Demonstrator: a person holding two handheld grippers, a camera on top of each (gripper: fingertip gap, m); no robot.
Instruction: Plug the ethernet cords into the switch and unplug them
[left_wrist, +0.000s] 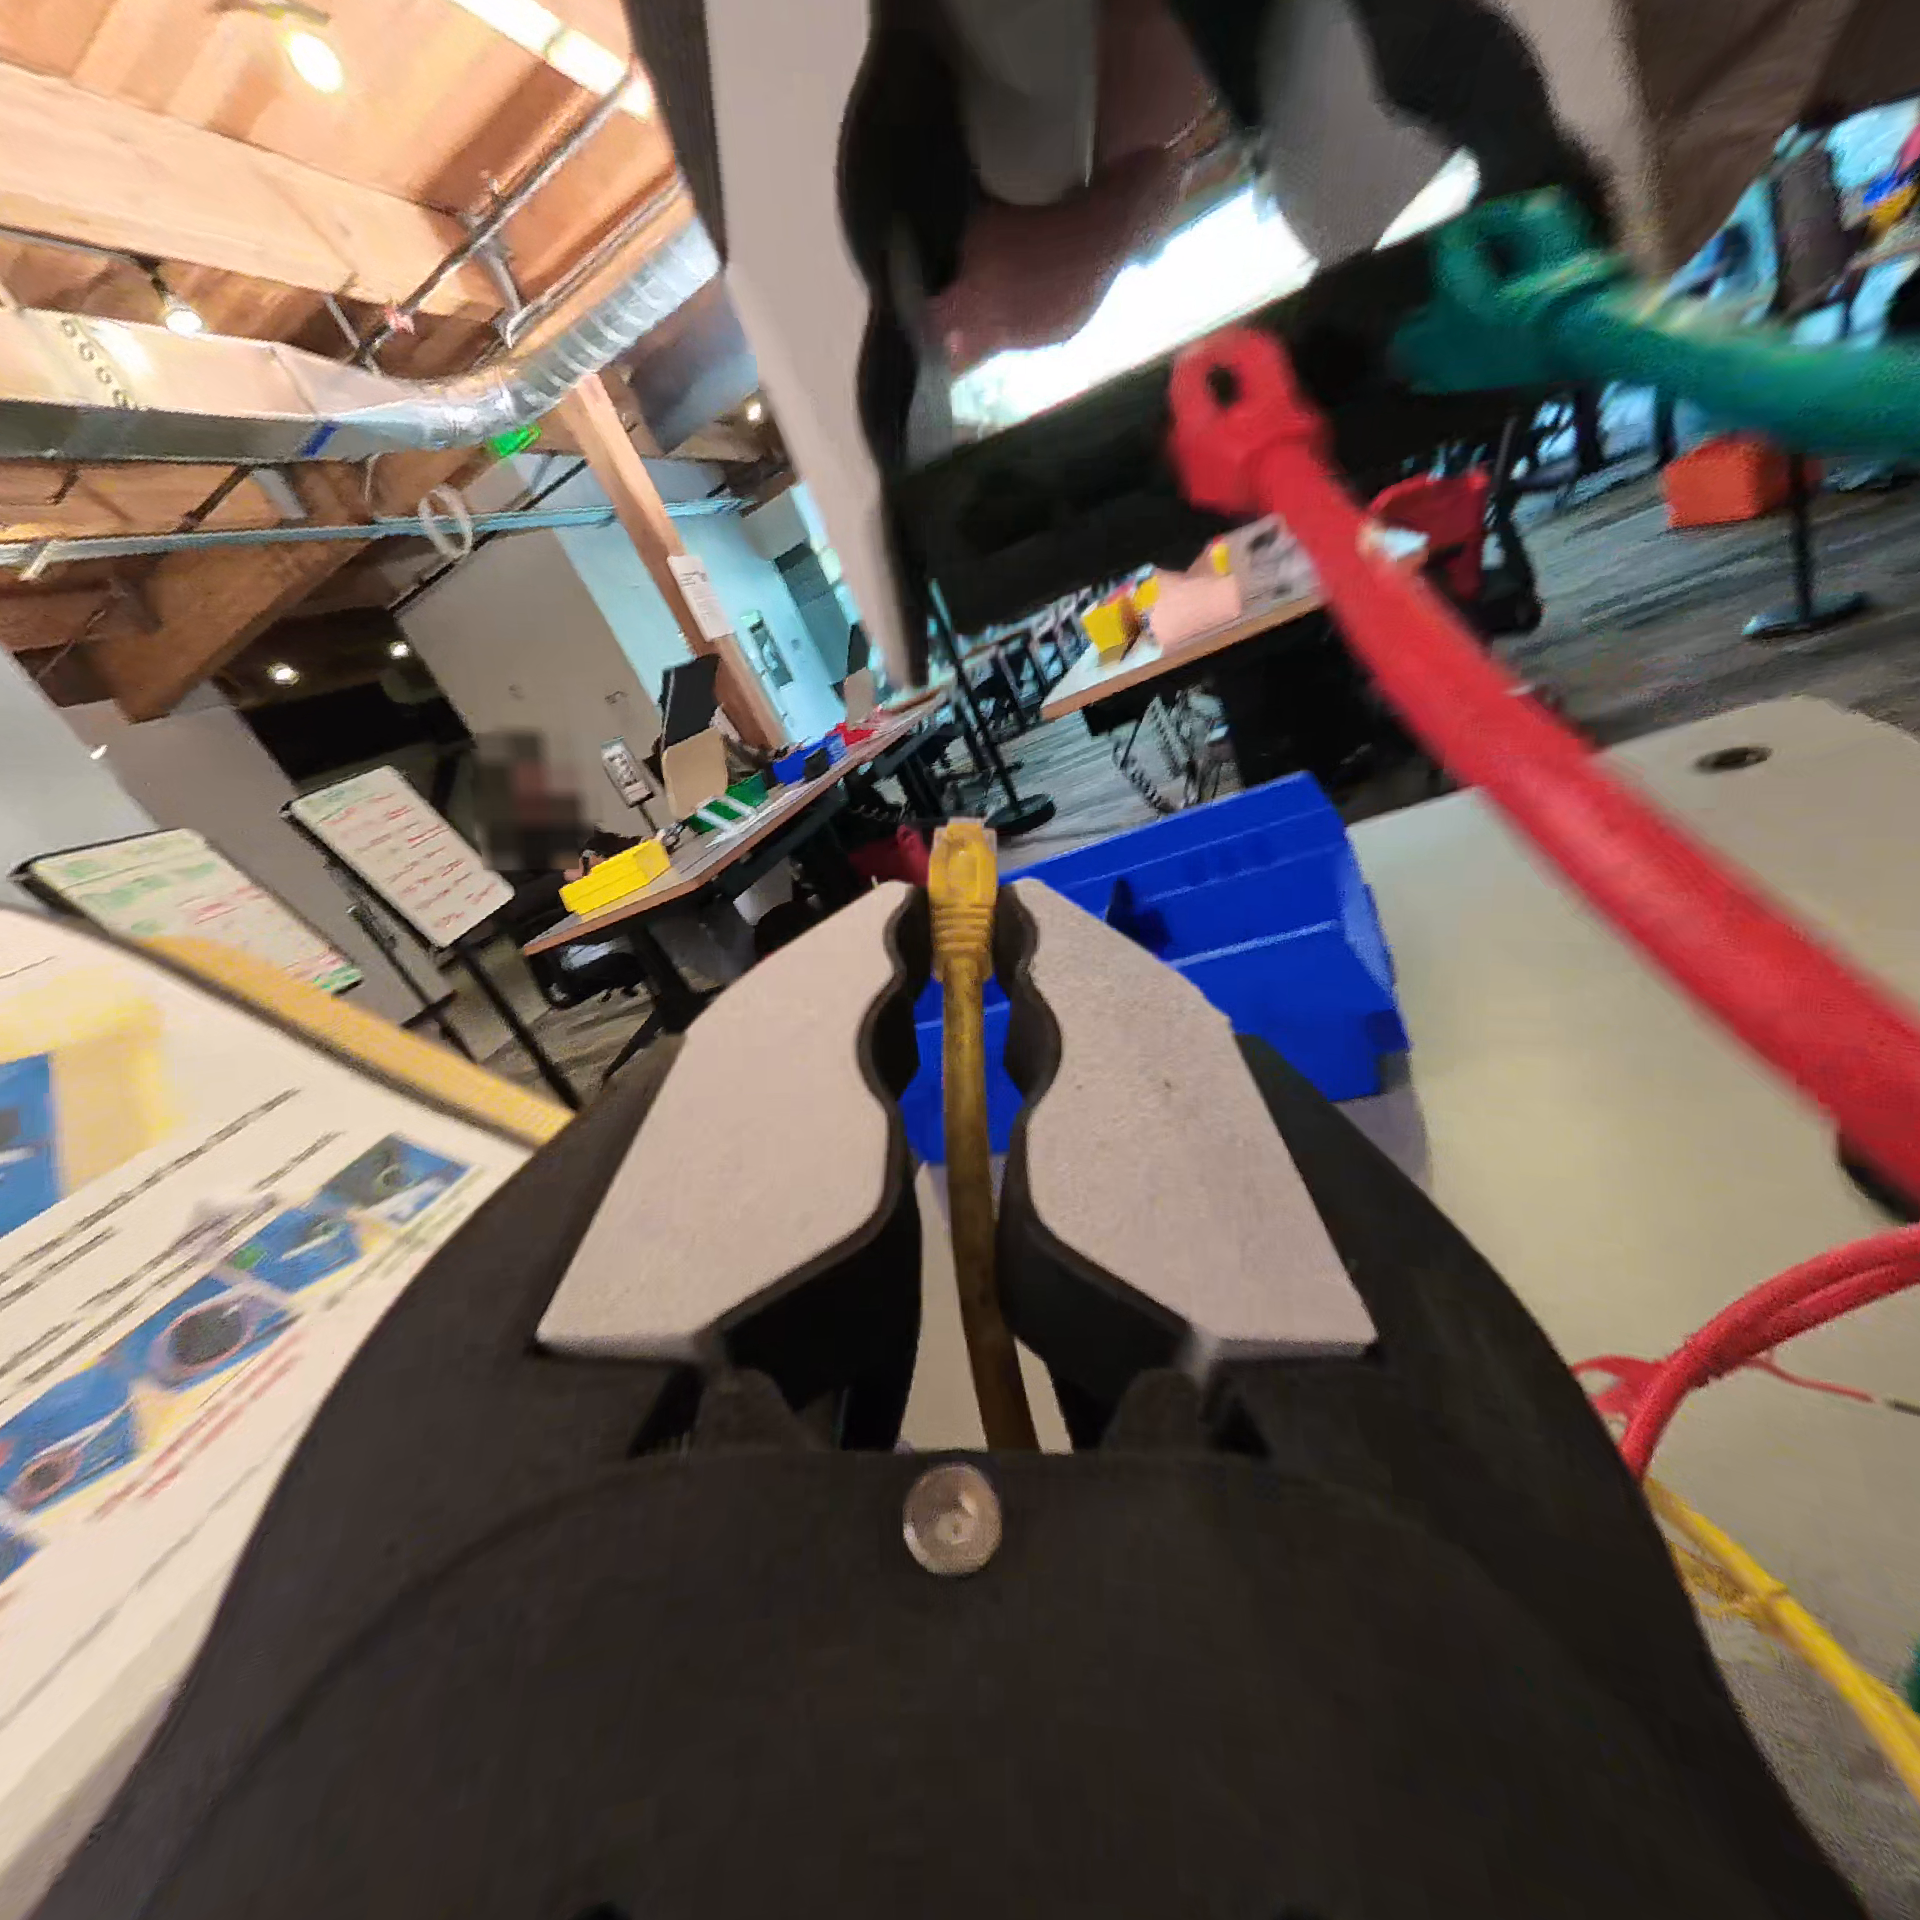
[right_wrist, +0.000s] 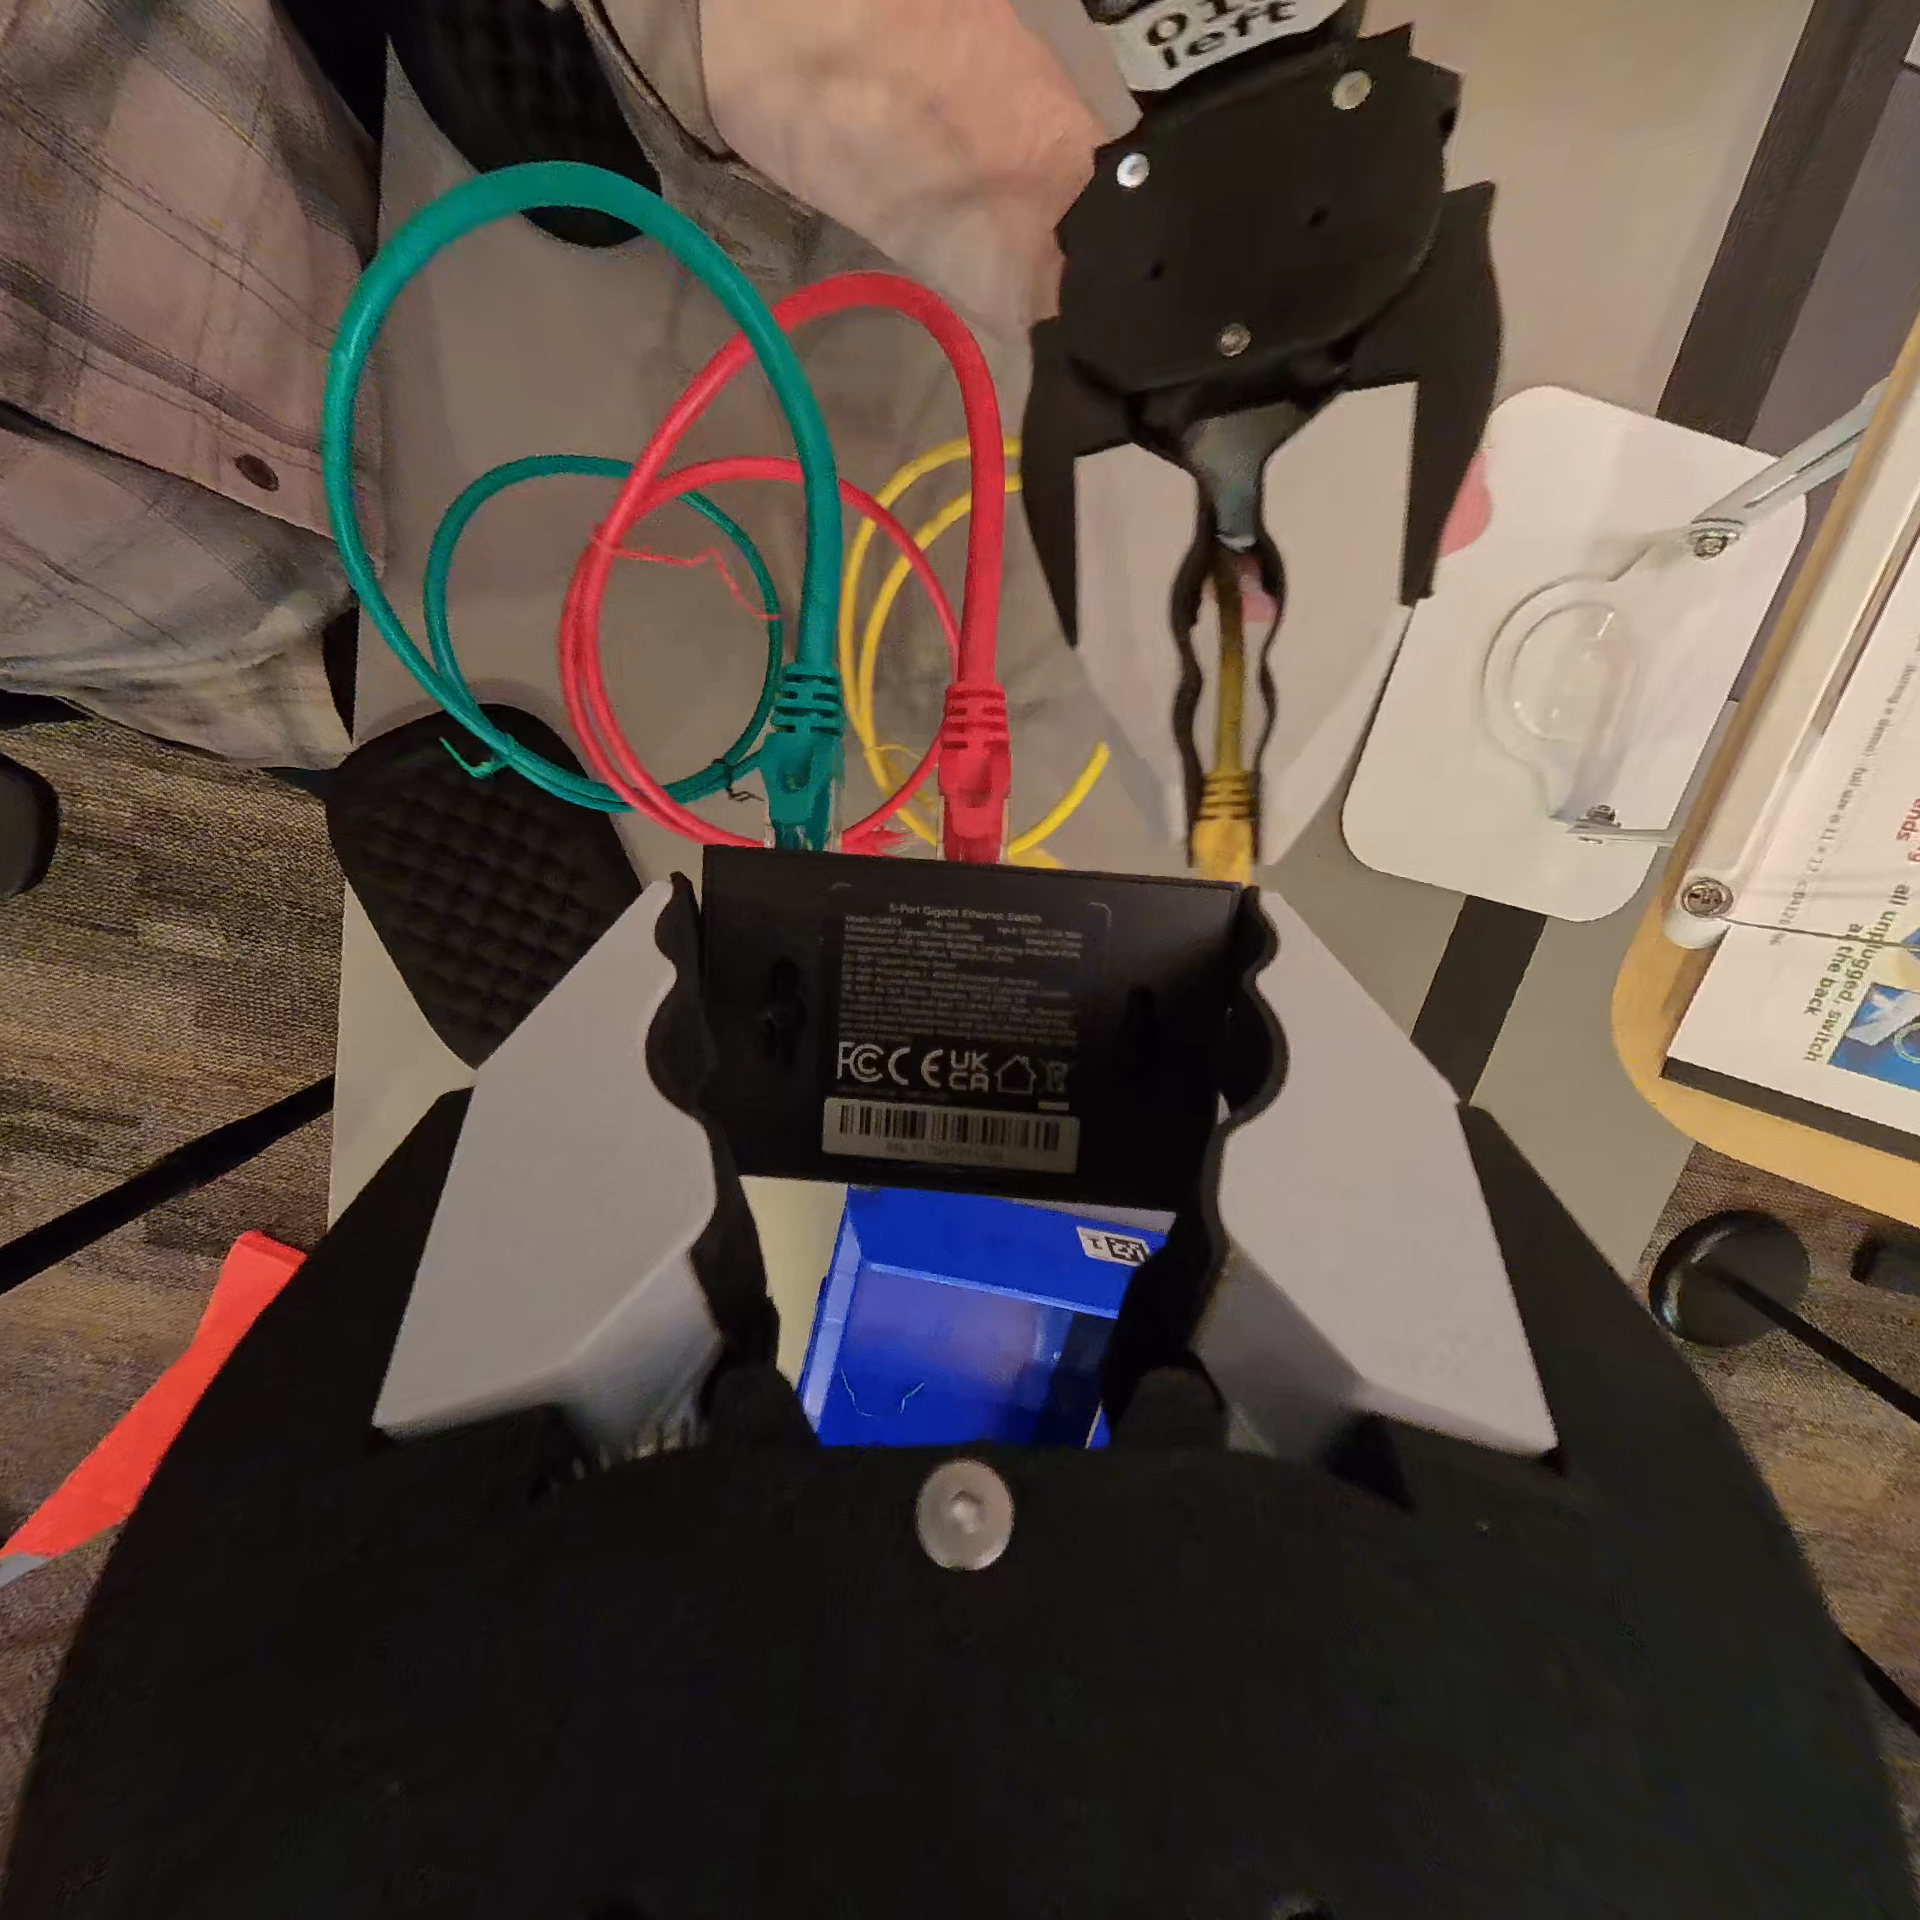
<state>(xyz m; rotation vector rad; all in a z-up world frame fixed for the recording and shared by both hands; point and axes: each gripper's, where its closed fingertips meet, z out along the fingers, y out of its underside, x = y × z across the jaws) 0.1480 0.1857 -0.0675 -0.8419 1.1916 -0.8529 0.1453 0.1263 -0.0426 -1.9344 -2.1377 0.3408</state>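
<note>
My right gripper (right_wrist: 961, 945) is shut on the black switch (right_wrist: 966, 997) and holds it in the air, underside towards the camera. A green cord (right_wrist: 800, 727) and a red cord (right_wrist: 974, 748) are plugged into its far edge. My left gripper (left_wrist: 961, 914) is shut on the yellow cord (left_wrist: 964, 883) just behind its plug, which sticks out past the fingertips. In the right wrist view that yellow plug (right_wrist: 1226, 810) sits at the switch's far right corner, held by the left gripper (right_wrist: 1226, 727). In the left wrist view the switch (left_wrist: 1039, 499), red plug (left_wrist: 1236, 405) and green plug (left_wrist: 1496, 281) show above.
A blue bin (left_wrist: 1226, 925) stands on the white table (left_wrist: 1558, 1091) below the switch; it also shows in the right wrist view (right_wrist: 966, 1330). An instruction sheet on a stand (right_wrist: 1829, 831) is at the right. Loose cord loops (right_wrist: 675, 540) hang near a person's plaid sleeve (right_wrist: 156, 364).
</note>
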